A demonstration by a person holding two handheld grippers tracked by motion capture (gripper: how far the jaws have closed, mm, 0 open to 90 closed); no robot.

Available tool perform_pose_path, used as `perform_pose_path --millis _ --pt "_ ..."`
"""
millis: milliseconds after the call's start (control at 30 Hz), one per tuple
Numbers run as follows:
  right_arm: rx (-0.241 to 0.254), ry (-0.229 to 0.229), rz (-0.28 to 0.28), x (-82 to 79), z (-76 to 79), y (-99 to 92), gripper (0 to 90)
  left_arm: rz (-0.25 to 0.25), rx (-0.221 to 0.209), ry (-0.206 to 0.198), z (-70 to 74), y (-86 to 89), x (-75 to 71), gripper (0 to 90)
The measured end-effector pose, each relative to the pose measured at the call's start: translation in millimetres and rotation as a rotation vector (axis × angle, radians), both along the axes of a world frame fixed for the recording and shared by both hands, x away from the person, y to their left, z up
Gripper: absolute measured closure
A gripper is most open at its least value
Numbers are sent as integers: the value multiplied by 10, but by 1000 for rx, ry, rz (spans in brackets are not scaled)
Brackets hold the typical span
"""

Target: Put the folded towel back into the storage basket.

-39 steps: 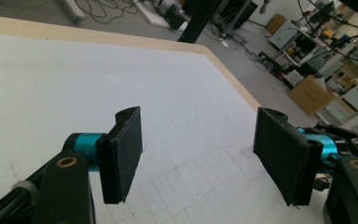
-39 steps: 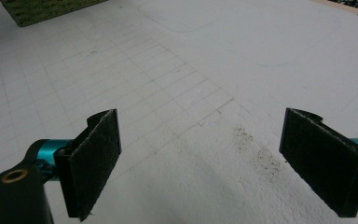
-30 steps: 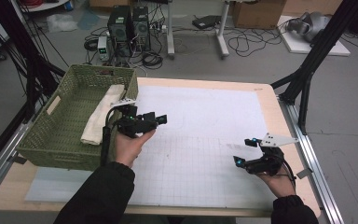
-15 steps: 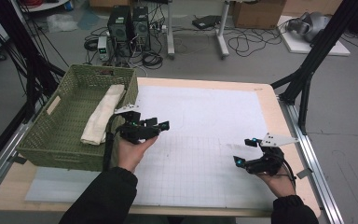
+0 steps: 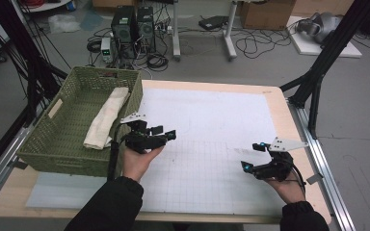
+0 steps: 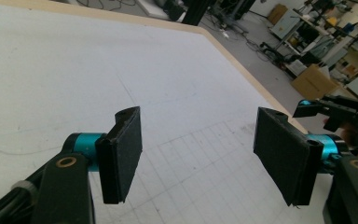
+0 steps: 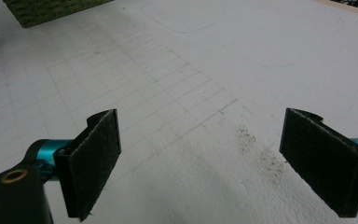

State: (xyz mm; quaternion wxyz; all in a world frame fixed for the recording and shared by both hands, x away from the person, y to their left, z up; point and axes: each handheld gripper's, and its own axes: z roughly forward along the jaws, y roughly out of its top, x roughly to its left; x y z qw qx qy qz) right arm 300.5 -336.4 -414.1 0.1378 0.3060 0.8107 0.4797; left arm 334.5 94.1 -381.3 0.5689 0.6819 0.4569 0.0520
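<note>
Your left gripper (image 5: 166, 136), jaws apart and empty, hovers beside the basket (image 5: 43, 144) with the folded cloth (image 5: 107, 118) already inside; your right gripper (image 5: 250, 156) waits open too.

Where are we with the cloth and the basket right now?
Done, by the look of it: the folded cloth lies inside the green basket. In hand: nothing; the left gripper and the right gripper both stand open over the white mat. No other item waits on the mat.
</note>
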Motion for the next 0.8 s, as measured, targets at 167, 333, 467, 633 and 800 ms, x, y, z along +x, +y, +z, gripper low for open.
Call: perform_pose_path --millis 167,333,467,633,800 --pt "-2 2 2 -1 0 3 117 -3 5 -2 -22 -33 -37 328" --pt "-2 2 1 -6 3 3 117 -1 16 -5 -49 -42 -66 325" --pt "-1 7 1 -11 5 6 117 -3 33 -12 -76 -68 -107 325" --pt "-4 0 1 -20 9 4 117 -17 52 -12 -129 -103 -163 325" --pt "-1 1 -2 -39 18 -6 117 -38 81 -10 -233 -167 -251 321"
